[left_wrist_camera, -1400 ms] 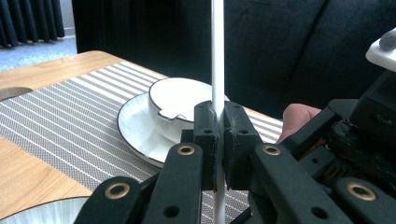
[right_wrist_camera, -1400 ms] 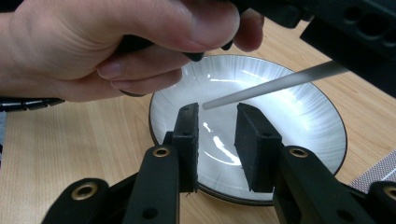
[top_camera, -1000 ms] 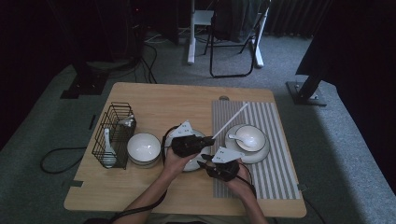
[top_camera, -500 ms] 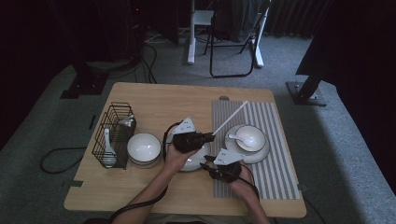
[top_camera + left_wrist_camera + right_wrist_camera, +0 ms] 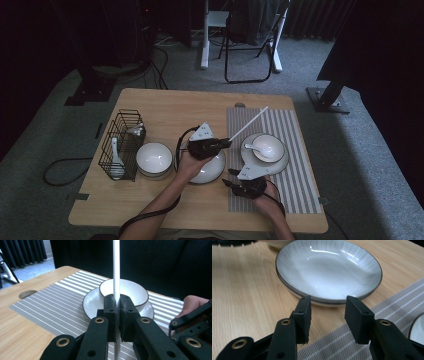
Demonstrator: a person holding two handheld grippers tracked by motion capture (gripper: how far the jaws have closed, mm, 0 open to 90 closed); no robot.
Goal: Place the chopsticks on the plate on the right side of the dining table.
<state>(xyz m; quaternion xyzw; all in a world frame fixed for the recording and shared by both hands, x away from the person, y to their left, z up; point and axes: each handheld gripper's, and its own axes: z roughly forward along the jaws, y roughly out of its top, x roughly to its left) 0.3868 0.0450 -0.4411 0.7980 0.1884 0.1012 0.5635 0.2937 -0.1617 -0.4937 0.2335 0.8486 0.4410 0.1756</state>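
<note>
While left gripper (image 5: 116, 315) is clamping white chopstick (image 5: 116, 270) upright between fingers, right gripper (image 5: 328, 312), jaws just opening with nothing between, is nearing plate (image 5: 329, 267) rim ahead of fingertips, likely for grab.

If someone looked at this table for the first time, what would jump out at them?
The long white stick clamped upright in the shut left gripper, rising in front of a bowl stacked on a plate on the striped mat. Next, the right gripper, jaws just opening and empty, facing the rim of a wide white dish on the wood.
</note>
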